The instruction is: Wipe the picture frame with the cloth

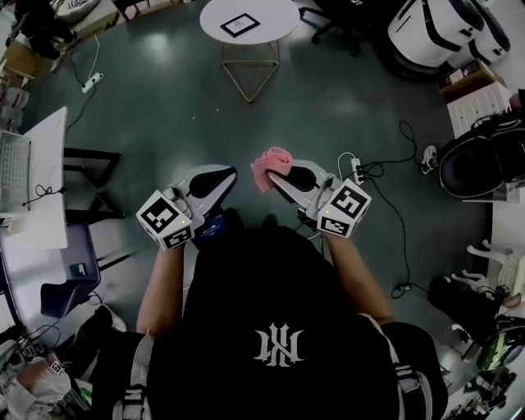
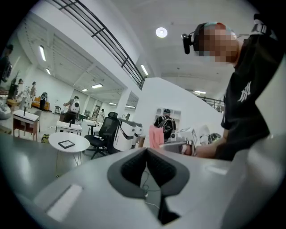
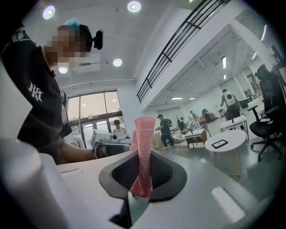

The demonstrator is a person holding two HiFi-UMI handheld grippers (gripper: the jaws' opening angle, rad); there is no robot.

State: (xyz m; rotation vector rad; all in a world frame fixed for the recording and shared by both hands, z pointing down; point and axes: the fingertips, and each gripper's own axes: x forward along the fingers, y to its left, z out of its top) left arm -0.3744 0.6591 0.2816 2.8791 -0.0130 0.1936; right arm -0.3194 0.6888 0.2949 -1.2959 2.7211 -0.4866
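The right gripper [image 1: 277,175] has its jaws pinching the pink cloth [image 1: 271,162], which stands up between them; the left gripper [image 1: 223,179] has its jaws pressed together on nothing. The picture frame [image 1: 239,25] lies flat on the round white table [image 1: 212,18], well apart from both grippers.

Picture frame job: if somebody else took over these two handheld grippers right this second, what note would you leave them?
Right gripper: shut on the pink cloth, which sticks up out of the jaws.
Left gripper: jaws together, nothing in them.
Picture frame: lying flat on the round white table, across the floor ahead, well away from both grippers.
Done: the cloth is in hand.
Left: walk to the table, then wipe the frame; the free left gripper could probably steady it.
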